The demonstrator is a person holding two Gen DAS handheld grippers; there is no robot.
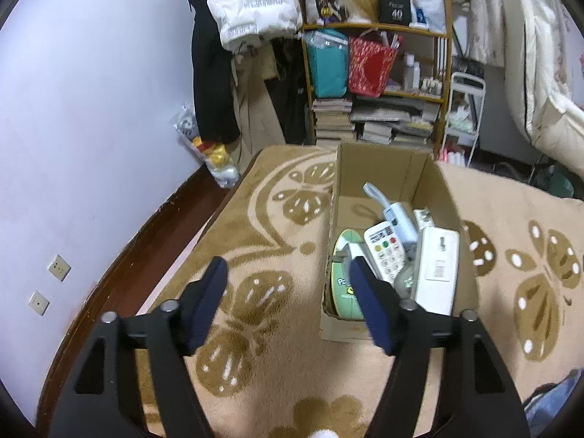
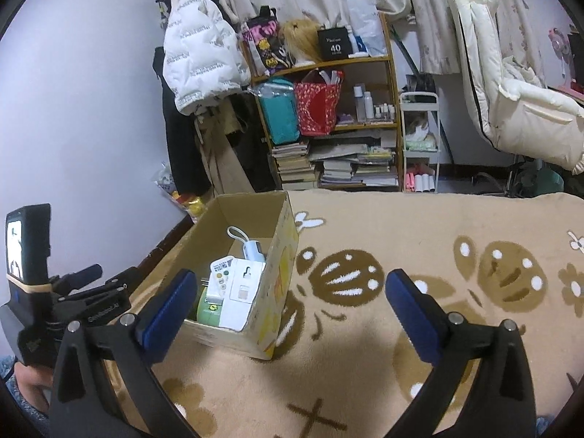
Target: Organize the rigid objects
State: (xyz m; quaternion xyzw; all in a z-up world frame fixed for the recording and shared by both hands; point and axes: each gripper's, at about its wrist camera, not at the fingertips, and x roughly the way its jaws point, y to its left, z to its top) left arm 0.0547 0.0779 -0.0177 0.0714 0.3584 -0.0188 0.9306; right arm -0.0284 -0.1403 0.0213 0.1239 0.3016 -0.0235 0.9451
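The cardboard box (image 1: 379, 168) sits on the patterned blanket (image 1: 255, 292), long axis running away from me, holding a remote (image 1: 385, 252) and a white adapter (image 1: 438, 270). My left gripper (image 1: 288, 281), wide and empty, is nearer, box ahead-right. My right gripper (image 2: 292, 292), wide and empty, has it ahead-left.

Soft, even indoor light fills both views, cool on the pale lilac wall (image 1: 91, 116). Beneath the open right tongs (image 2: 292, 288) a broad soft shadow darkens the beige patterned blanket (image 2: 419, 226). Both views are sharp centrally; straight lines bow towards black, vignetted corners.
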